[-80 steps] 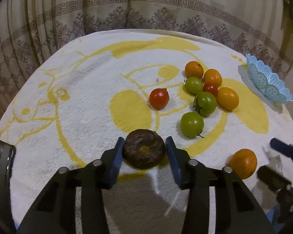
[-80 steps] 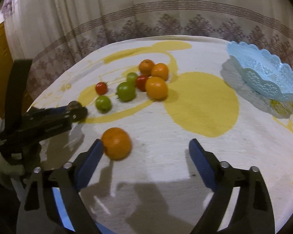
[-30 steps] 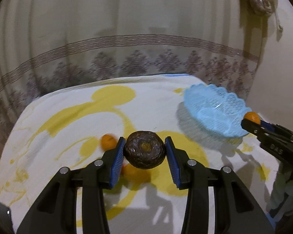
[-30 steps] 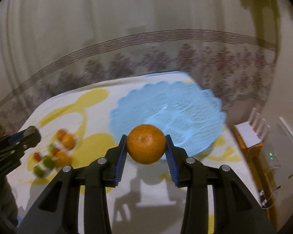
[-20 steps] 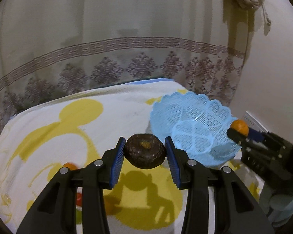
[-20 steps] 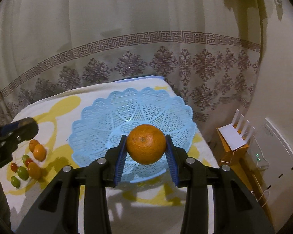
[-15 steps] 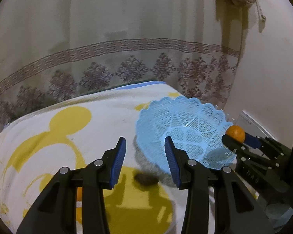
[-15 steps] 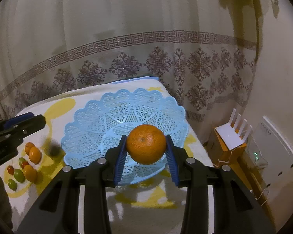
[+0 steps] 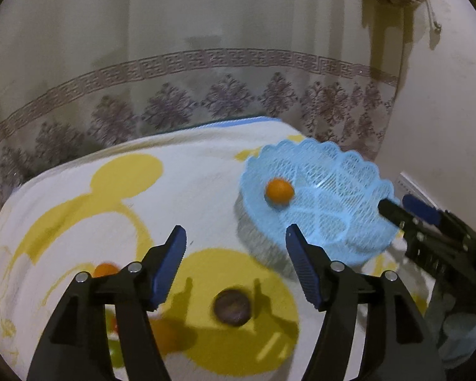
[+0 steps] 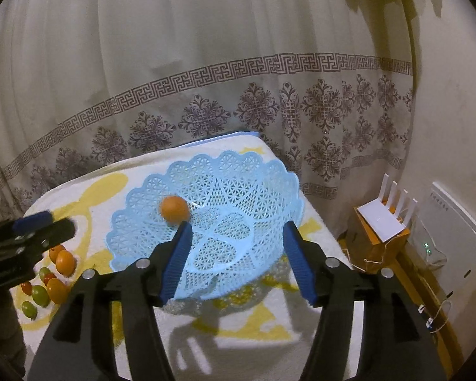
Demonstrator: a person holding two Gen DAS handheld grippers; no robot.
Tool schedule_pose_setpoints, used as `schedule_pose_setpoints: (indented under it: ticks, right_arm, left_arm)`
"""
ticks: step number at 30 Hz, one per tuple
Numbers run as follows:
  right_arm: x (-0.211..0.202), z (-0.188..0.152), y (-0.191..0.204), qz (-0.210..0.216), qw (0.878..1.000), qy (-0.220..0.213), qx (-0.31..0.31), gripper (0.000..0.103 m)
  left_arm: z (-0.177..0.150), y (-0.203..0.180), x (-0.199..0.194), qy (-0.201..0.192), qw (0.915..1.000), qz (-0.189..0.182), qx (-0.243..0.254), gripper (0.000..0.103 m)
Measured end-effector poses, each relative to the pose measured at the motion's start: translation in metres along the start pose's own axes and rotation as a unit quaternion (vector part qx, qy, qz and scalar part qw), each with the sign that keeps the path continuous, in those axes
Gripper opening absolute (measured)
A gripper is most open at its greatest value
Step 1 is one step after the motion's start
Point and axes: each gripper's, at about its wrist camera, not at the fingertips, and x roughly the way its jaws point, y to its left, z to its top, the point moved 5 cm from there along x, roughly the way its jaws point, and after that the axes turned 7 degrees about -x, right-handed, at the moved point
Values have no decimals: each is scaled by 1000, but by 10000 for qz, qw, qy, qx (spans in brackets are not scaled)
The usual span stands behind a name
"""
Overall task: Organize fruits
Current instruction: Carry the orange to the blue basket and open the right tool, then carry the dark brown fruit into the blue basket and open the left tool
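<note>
Progress is early. Nearest, the brown fruit (image 9: pixel 232 306) lies on the towel (image 9: pixel 187 187), outside the basket (image 9: pixel 358 238). Beyond it, one orange (image 10: pixel 174 208) sits inside the basket. The remaining fruits (image 10: pixel 55 273), apparently seven or so, wait in a cluster on the towel, well apart from the basket. The left gripper (image 9: pixel 234 266) and right gripper (image 10: pixel 236 258) are both opening, jaws spread, nothing between them.

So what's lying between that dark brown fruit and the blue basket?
Nothing: in the left wrist view only bare yellow-and-white cloth and the basket's shadow separate the brown fruit from the basket.
</note>
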Motion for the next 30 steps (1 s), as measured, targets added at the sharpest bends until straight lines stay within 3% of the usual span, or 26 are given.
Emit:
schedule_pose_setpoints:
  ticks: [12,15,17,19,23,30]
  right_arm:
    - [-5,-2,-5,-4,9998,-103,182,61]
    - [-6,-2,-7,1,9997,-113,194,61]
    - [-6,-2,-9,4,9997,-117,224,61]
    - [-6,-2,-10,-7,9996,-115,258,61]
    - [-6,-3,-15,-37,9994,-104,339,61]
    - [-8,-2,-21,-97,9988,-166,456,61]
  left_arm:
    - [-56,8,30,741,9972,101,23,68]
    - [-63,10,43,913,9956,213,28,62]
    - [-66,11,50,1021,9945,254,16,48]
    - [-70,10,55,1144,9933,165,-26,42]
    - [-64,4,46,1013,9948,125,20,39]
    - [-19,-18,14,368,9991,-168,108,39]
